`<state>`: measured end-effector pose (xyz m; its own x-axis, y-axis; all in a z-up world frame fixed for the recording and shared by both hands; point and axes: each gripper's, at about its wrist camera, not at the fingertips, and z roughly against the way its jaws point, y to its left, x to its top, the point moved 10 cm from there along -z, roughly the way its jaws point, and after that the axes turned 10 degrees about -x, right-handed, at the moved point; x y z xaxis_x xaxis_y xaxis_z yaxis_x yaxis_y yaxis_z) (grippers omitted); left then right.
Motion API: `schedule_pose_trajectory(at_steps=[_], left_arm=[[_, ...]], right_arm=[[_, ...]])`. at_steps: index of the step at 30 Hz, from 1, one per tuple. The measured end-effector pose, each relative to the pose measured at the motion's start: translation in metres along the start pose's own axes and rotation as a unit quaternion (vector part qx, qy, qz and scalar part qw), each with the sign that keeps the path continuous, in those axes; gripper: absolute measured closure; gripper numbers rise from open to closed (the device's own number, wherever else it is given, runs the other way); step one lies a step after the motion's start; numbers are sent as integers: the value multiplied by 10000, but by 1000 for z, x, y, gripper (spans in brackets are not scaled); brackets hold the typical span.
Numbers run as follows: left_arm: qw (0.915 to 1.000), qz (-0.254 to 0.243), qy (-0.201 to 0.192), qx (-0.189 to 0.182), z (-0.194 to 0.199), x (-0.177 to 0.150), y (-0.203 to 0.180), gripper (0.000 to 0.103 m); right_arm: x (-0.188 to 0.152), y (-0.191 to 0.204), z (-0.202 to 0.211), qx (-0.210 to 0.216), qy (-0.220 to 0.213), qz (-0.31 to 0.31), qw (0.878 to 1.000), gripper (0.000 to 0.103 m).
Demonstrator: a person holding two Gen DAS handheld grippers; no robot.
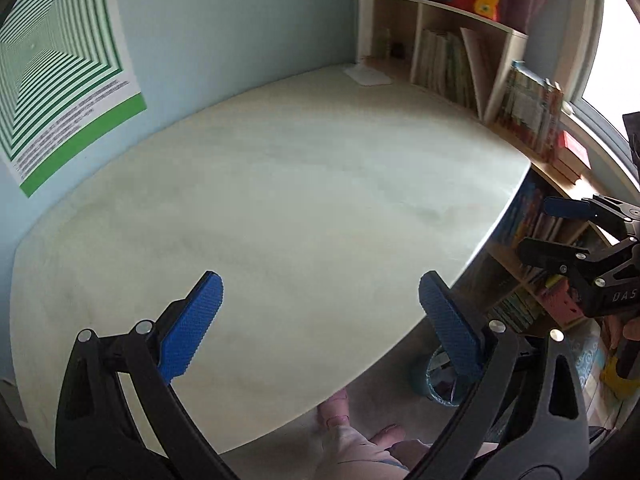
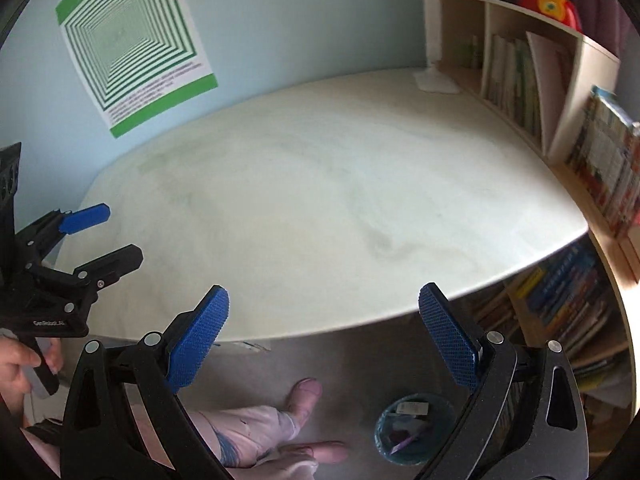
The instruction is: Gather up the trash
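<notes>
A small teal bin (image 2: 414,428) stands on the floor below the table's front edge, with several bits of trash inside; in the left wrist view the bin (image 1: 430,380) is half hidden behind a finger. My left gripper (image 1: 320,312) hangs open above the pale table (image 1: 280,200), nothing between its blue pads. It also shows at the left of the right wrist view as the left gripper (image 2: 110,236). My right gripper (image 2: 324,320) is open and empty over the table's front edge (image 2: 320,330). The right gripper (image 1: 540,228) appears open beside the bookshelf.
A bookshelf (image 2: 532,80) full of books runs along the table's right side and below it. A white lamp base (image 1: 368,76) sits at the far corner. A green striped poster (image 1: 60,80) hangs on the wall. A person's feet (image 2: 304,396) rest on the grey floor.
</notes>
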<state>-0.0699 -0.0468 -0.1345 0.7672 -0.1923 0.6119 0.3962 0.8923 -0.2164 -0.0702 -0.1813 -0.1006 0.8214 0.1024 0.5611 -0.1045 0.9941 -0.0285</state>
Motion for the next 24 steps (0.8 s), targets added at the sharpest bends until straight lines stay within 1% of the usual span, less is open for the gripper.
schedule_pose_trajectory(at_steps=[2, 6, 11, 18, 22, 24], left_arm=[[9995, 235, -42, 194, 4, -3, 25, 7], [9967, 673, -44, 444, 11, -12, 69, 7], [9912, 1123, -111, 691, 15, -14, 109, 7], [9784, 1745, -346, 1051, 28, -19, 161, 7], [9716, 1968, -474, 1227, 33, -21, 184, 7], [9691, 2059, -526, 1255, 33, -21, 195, 7]], right_arm=[[11, 19, -8, 112, 4, 227, 9997, 8], [28, 51, -22, 325, 58, 543, 9980, 8], [46, 81, -43, 502, 133, 900, 9946, 8], [75, 115, -63, 710, 137, 1151, 9907, 8], [88, 130, -71, 786, 119, 1266, 9888, 8], [93, 137, -74, 831, 101, 1302, 9880, 8]])
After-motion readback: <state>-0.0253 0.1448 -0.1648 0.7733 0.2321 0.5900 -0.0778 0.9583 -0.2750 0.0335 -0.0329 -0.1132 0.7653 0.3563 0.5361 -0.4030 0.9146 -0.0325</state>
